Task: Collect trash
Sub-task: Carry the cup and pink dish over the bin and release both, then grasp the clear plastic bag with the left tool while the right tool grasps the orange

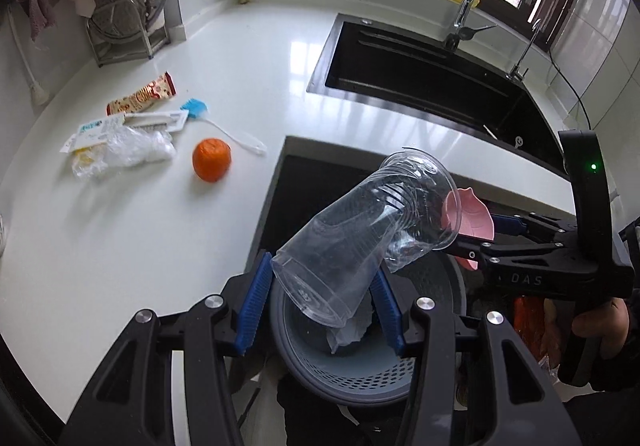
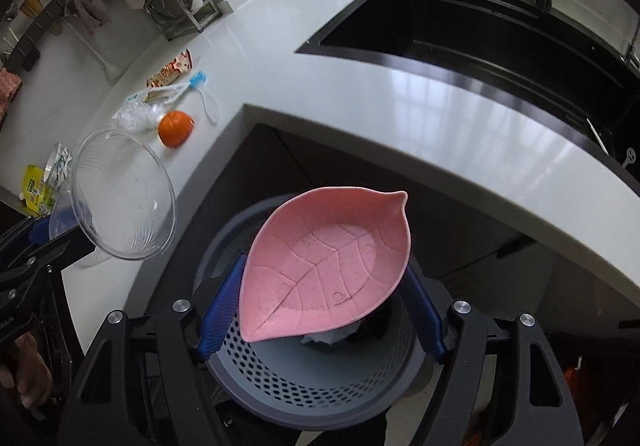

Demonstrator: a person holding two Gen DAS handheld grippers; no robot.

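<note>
**Two grippers hold a cup and a dish over a waste basket**

One clear plastic cup (image 1: 360, 234), ribbed and see-through, lies tilted between the blue fingers (image 1: 256, 306) of the left gripper (image 1: 320, 310), which are closed on its base end. Its open mouth points up and away.

One pink leaf-shaped dish (image 2: 324, 262), speckled, with raised veins and a pointed tip, is clamped across its width by the right gripper (image 2: 320, 310), the fingers (image 2: 222, 310) pressing on both rims. The dish looks empty.

Both things hang above one grey perforated waste basket (image 2: 304, 382) that stands on the floor in front of the white desk (image 1: 160, 230). One piece of crumpled white paper (image 1: 348, 334) lies inside it.

Well apart on the desk lie one orange (image 1: 212, 159), one red snack wrapper (image 1: 142, 99), one crumpled clear plastic bag (image 1: 128, 151), one white packet (image 1: 94, 129) and one blue-headed brush (image 1: 224, 125). Near the desk's left edge are one yellow packet (image 2: 38, 191) and another white wrapper (image 2: 60, 161). One black sink (image 1: 432, 81) with one tap (image 1: 472, 5) is set in the desk behind.
</note>
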